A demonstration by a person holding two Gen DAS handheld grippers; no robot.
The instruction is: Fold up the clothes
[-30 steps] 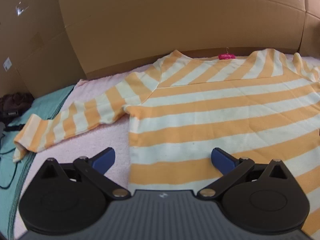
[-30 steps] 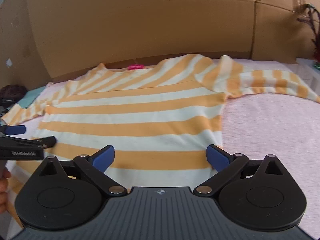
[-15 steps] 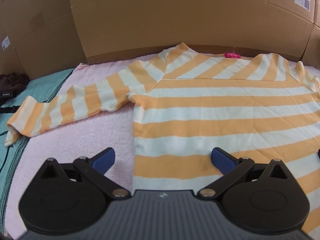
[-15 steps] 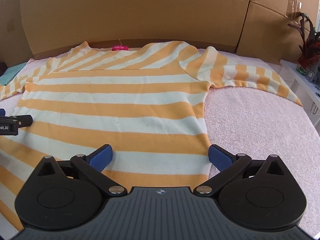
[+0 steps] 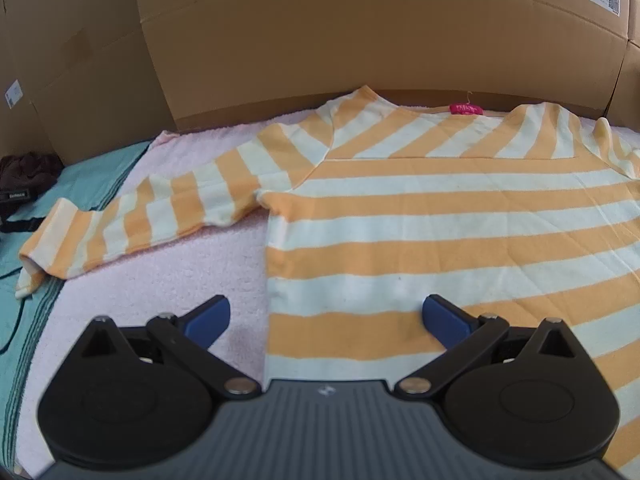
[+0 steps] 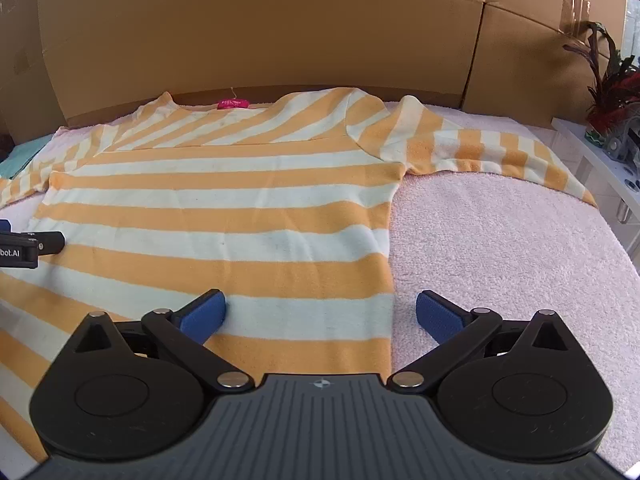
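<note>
Striped top laid flat; both grippers spread above its lower corners.

The top [image 5: 440,232] lies spread out, front down or up cannot be told, on a pink towel [image 6: 500,240], with its neckline and pink tag [image 5: 464,109] toward the cardboard boxes [image 5: 360,28]. One sleeve [image 5: 132,220] extends out sideways to a teal cloth [image 5: 92,176]; the other sleeve [image 6: 492,152] extends toward the opposite towel edge. The left gripper [image 5: 326,316] has its jaws wide apart, straddling the top's side edge near the hem: one blue pad [image 5: 208,318] is over the towel, the other over the fabric. The right gripper [image 6: 320,314] is likewise wide apart, straddling the opposite side edge near the hem. Neither holds anything. Contact with the fabric cannot be told.
</note>
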